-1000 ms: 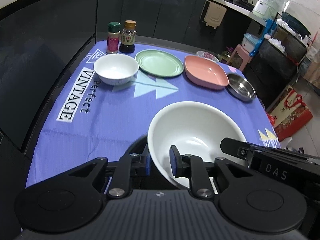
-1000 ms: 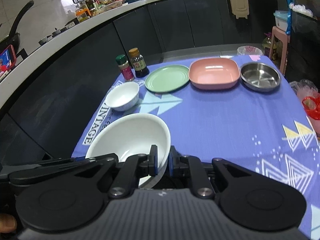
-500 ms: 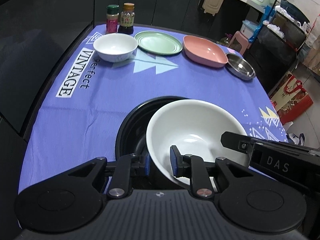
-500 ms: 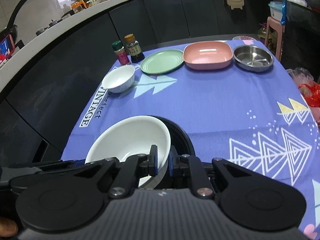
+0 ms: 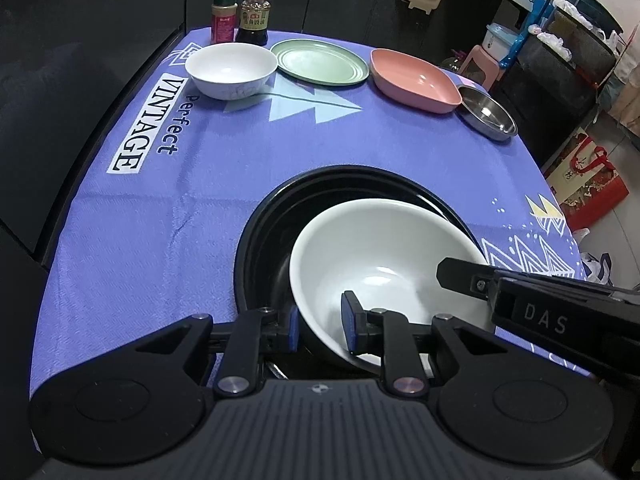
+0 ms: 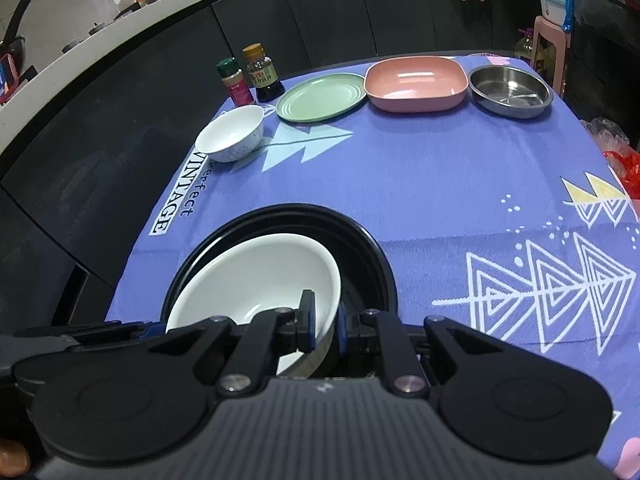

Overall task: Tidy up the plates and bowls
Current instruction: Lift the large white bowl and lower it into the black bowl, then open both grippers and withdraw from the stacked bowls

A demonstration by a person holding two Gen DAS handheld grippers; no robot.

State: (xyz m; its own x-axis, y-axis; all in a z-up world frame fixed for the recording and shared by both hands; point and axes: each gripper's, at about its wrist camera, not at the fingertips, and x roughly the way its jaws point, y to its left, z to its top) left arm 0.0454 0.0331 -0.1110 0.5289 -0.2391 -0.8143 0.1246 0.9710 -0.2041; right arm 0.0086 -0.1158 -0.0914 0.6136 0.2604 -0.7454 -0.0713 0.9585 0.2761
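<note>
A large white bowl point(image 5: 384, 256) hangs tilted over a black plate point(image 5: 280, 216) at the near edge of the purple cloth. My left gripper point(image 5: 320, 326) is shut on the bowl's near rim. My right gripper point(image 6: 324, 322) is shut on the opposite rim of the same bowl point(image 6: 256, 276), above the black plate point(image 6: 360, 248). A small white bowl point(image 5: 231, 66), a green plate point(image 5: 319, 63), a pink square dish point(image 5: 414, 80) and a steel dish point(image 5: 487, 116) line the far edge.
Two seasoning bottles point(image 5: 240, 14) stand at the far left corner by the dark cabinets. The table's right edge drops to the floor, where a red bag point(image 5: 584, 184) and shelves stand. The purple cloth point(image 6: 440, 176) covers the table.
Both grippers have carried the large white bowl back toward the near edge. The black plate has come into view beneath it, and the bowl has come lower over it.
</note>
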